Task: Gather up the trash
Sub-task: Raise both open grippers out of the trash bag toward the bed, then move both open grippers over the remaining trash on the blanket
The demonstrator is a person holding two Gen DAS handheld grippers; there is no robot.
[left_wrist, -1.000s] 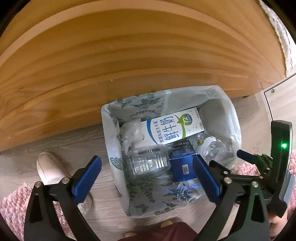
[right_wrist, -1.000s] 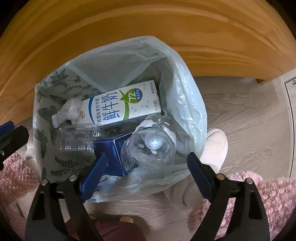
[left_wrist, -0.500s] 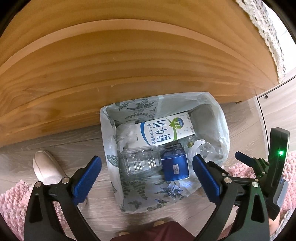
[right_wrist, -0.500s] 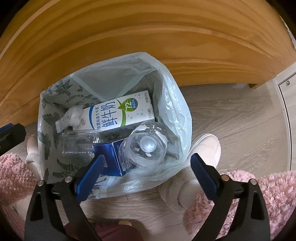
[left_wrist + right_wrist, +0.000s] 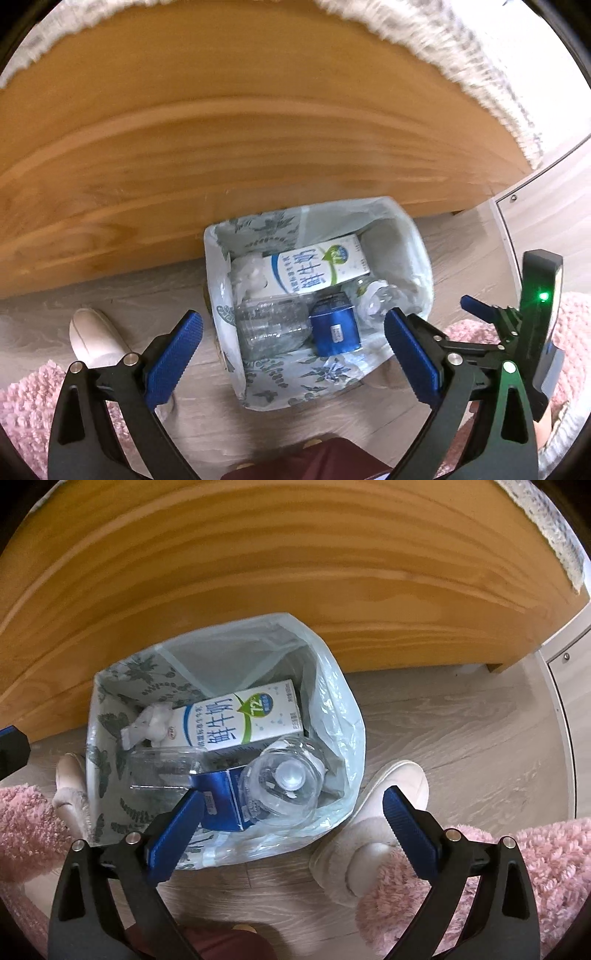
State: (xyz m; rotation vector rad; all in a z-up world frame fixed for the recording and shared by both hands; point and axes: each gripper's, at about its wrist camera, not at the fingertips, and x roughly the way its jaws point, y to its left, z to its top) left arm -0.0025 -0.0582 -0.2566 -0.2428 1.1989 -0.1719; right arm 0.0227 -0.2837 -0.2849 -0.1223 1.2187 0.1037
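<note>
From the left wrist, the left gripper (image 5: 291, 350) hung spread and empty above the lined bin (image 5: 421, 258), which already held the milk carton (image 5: 317, 269), a clear bottle (image 5: 269, 325) and a blue box (image 5: 334, 326). From the right wrist, the right gripper (image 5: 293, 823), jaws just widened, held nothing; the second bottle (image 5: 284, 786) lay inside. Collecting looked nearly finished.

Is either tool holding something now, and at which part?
Nothing is held. The left tool and right tool are both open above the trash bag; the bottle lies inside.
</note>
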